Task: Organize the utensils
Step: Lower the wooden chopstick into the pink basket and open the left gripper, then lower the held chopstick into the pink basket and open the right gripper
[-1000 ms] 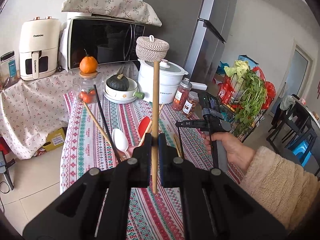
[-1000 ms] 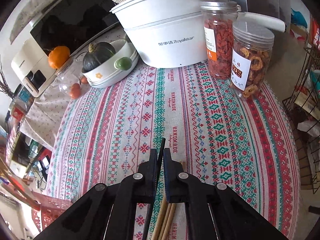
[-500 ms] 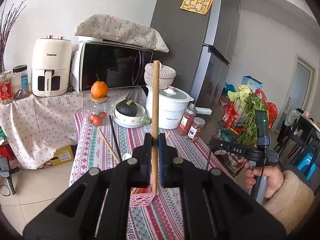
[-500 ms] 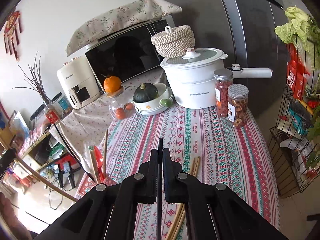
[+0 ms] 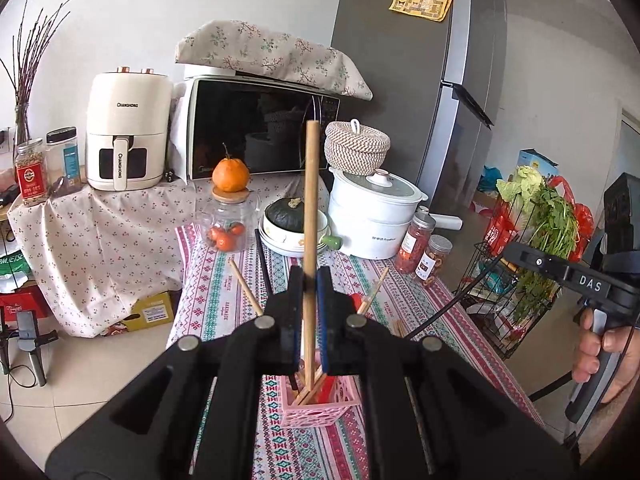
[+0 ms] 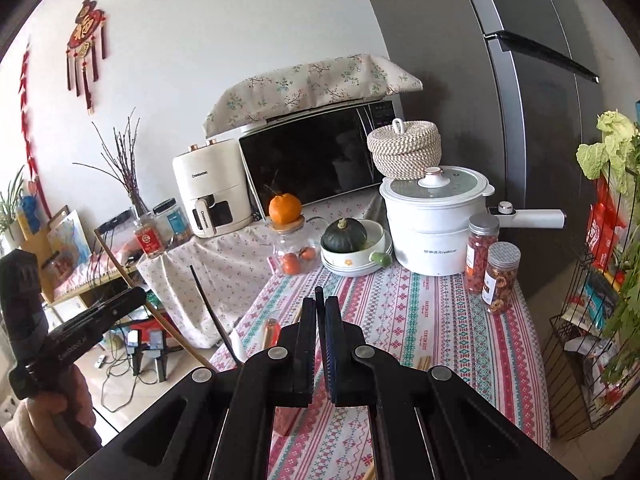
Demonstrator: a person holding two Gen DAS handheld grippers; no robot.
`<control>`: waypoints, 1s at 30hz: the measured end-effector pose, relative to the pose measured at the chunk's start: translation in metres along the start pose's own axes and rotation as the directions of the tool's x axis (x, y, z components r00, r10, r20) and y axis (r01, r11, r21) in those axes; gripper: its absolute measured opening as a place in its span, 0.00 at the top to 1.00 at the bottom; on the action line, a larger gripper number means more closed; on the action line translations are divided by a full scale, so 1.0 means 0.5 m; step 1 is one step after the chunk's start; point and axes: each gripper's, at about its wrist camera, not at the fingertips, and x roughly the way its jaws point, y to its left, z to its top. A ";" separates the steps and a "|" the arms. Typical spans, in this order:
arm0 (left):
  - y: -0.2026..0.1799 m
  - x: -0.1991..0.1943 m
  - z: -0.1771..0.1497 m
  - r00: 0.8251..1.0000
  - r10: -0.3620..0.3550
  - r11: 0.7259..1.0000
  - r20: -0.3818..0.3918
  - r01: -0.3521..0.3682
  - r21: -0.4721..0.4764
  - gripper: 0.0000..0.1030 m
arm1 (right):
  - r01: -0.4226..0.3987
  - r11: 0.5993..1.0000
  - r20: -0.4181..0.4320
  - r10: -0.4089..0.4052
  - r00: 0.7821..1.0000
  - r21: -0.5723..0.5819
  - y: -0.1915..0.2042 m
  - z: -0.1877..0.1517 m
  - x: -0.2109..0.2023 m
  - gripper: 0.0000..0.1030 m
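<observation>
Right gripper (image 6: pixel 320 312), clamped on a black chopstick (image 6: pixel 319 294), has risen from the table (image 6: pixel 420 312); left gripper (image 5: pixel 310 292) still pinches a wooden chopstick (image 5: pixel 311 200).

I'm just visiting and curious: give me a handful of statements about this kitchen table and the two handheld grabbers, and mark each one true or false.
1. The left gripper has its fingers shut on a wooden chopstick. True.
2. That chopstick lies flat on the table. False: it stands nearly upright, its lower end over the pink basket.
3. The right gripper holds a thin black chopstick. True.
4. The orange sits inside the white pot. False: it rests on the lid of a glass jar.
5. The dark green squash sits in a white dish. True.
6. The pink basket holds nothing. False: utensils already stand in it.
</observation>
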 end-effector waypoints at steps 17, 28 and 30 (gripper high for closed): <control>0.030 0.075 -0.033 0.983 0.020 0.997 -0.182 -0.033 -0.067 0.32 | -0.076 0.997 0.023 0.076 0.997 -0.035 0.061 0.045 -0.052 0.96; 0.070 0.041 -0.063 0.961 0.081 0.993 -0.264 -0.101 -0.062 0.14 | -0.159 0.987 0.083 0.162 0.983 -0.035 0.126 0.089 -0.018 0.96; 0.073 0.042 -0.069 0.957 0.076 0.994 -0.281 -0.096 -0.059 0.14 | -0.161 0.986 0.082 0.163 0.983 -0.036 0.133 0.089 -0.005 0.96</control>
